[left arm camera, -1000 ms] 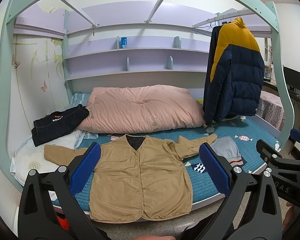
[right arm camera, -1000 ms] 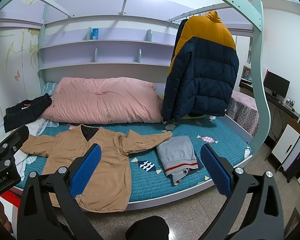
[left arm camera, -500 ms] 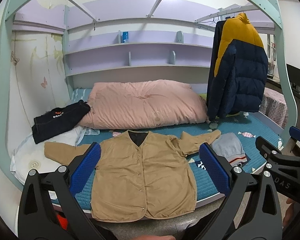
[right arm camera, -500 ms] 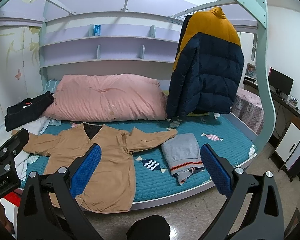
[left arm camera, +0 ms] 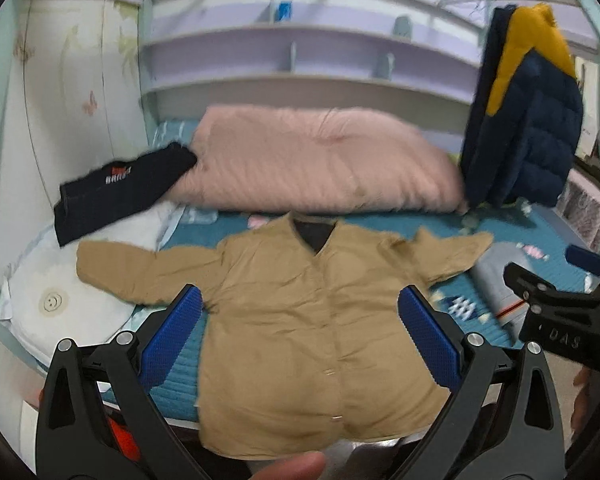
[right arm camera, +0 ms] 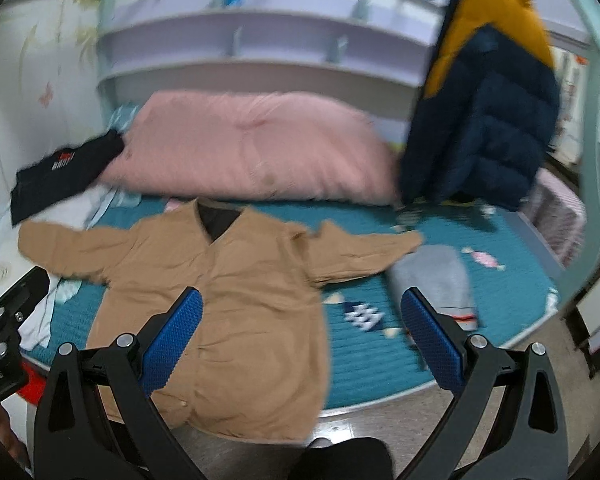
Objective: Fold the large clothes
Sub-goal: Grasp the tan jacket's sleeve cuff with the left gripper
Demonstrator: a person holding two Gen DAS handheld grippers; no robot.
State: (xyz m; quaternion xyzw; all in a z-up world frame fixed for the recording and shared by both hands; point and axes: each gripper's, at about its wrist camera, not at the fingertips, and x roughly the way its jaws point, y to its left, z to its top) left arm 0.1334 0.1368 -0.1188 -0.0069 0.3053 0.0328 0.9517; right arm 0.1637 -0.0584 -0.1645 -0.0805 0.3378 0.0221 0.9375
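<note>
**Tan jacket spread flat on the bed, both claws held apart above it**

At the far left, a dark folded garment with red and white lettering is seen resting on a white pillow, its upper end touching the pink duvet that is bunched along the back of the bed. The teal quilted mattress cover is laid across the bed surface.

In the middle, the tan jacket is laid front-up on the cover, sleeves stretched out to both sides and its hem draped over the near edge of the bed. The left sleeve is spread onto the pillow. The right sleeve is seen reaching a grey folded garment, though whether they touch cannot be told.

The left gripper is held over the jacket with its blue-padded fingers spread wide, nothing between them. The right gripper is likewise spread wide and empty, poised over the jacket's right side.

At the right, a navy and mustard puffer coat is hung from a rail. Both views are blurred.
</note>
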